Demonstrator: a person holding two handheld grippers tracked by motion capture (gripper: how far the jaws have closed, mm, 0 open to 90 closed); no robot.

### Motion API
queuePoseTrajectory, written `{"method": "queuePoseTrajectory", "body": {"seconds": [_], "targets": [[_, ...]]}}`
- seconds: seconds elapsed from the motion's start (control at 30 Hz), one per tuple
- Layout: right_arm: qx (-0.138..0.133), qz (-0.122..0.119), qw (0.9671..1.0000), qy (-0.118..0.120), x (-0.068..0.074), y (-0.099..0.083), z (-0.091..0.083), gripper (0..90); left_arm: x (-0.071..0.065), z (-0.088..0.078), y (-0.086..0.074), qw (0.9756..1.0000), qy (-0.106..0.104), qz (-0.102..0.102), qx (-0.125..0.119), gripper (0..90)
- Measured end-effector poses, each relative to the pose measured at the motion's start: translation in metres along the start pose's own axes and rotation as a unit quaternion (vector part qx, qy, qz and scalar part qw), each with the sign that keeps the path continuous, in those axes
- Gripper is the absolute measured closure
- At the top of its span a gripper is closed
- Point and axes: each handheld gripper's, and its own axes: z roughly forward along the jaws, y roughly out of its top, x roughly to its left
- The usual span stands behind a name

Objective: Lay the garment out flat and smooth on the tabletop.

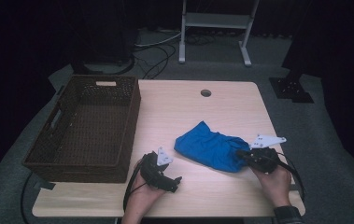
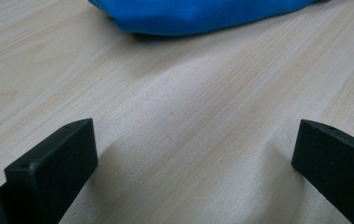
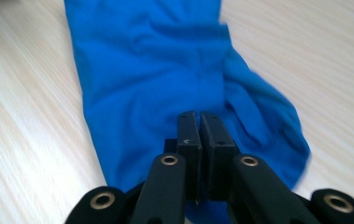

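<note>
Pale wood table (image 1: 198,112), dark room | blue cloth (image 1: 209,149) bunched right of centre, wicker basket (image 1: 88,126) at left | right gripper (image 3: 198,126) pinched on its near edge | left gripper (image 2: 193,149) wide, idle | soft, light, floppy: grab bunched folds.

A crumpled blue cloth (image 1: 210,149) is lying on the light wooden surface (image 1: 221,109), right of centre. The right gripper (image 1: 241,153) is resting at the cloth's right edge, its tip touching the fabric, with a hand (image 1: 273,181) holding it from below. The left gripper (image 1: 176,183) is sitting near the front edge, apart from the cloth, pointing right. A dark brown wicker basket (image 1: 130,122) is standing on the surface's left side. Cables (image 1: 158,56) are trailing across the grey floor behind.
</note>
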Motion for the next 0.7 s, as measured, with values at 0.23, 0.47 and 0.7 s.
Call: {"method": "queuePoseTrajectory", "body": {"seconds": [0.23,0.47,0.7], "targets": [[0.01,0.026,0.9995,-0.011,-0.002,-0.027,-0.022,87.3,0.0,0.0,0.0,1.0,0.0,0.0,0.0,0.0],[0.031,0.033,0.9987,-0.022,0.007,-0.053,-0.033,81.7,0.0,0.0,0.0,1.0,0.0,0.0,0.0,0.0],[0.004,0.042,0.9983,-0.04,0.007,-0.056,-0.044,66.8,0.0,0.0,0.0,1.0,0.0,0.0,0.0,0.0]]}}
